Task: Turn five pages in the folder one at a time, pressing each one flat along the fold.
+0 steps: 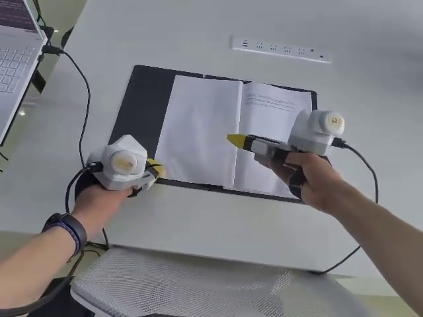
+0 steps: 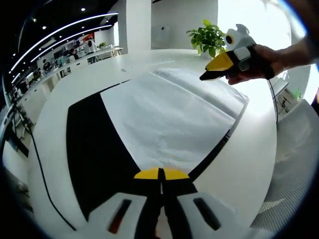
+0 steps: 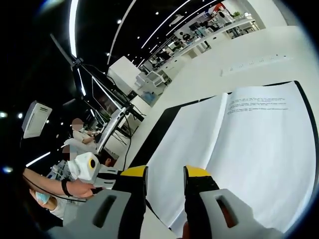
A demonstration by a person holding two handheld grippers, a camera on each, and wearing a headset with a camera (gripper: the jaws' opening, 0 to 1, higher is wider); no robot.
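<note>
i have the folder [image 1: 135,99] lying open on the white worktop [image 1: 198,218] straight ahead of me. its black cover shows bare on the left, and the white sheets spread across the middle and right. the left page [image 1: 198,129] is blank. the right page [image 1: 274,109] carries a few lines of small print near its top, too small for me to read. my left tongs [image 1: 155,170] sit at the folder's near left corner. in the left gripper view their yellow tips are pressed together with nothing between them, just over the near edge where the black cover meets the paper. my right tongs [image 1: 238,140] point leftward over the right page, with the tips close to the fold. in the right gripper view the two jaws stand apart with a clear gap and hold nothing. i cannot tell whether they touch the paper. a power strip [image 1: 281,49] lies on the worktop beyond the folder, and a laptop [image 1: 16,53] sits at the far left with a black cable [image 1: 86,99] running past the folder's left side.
</note>
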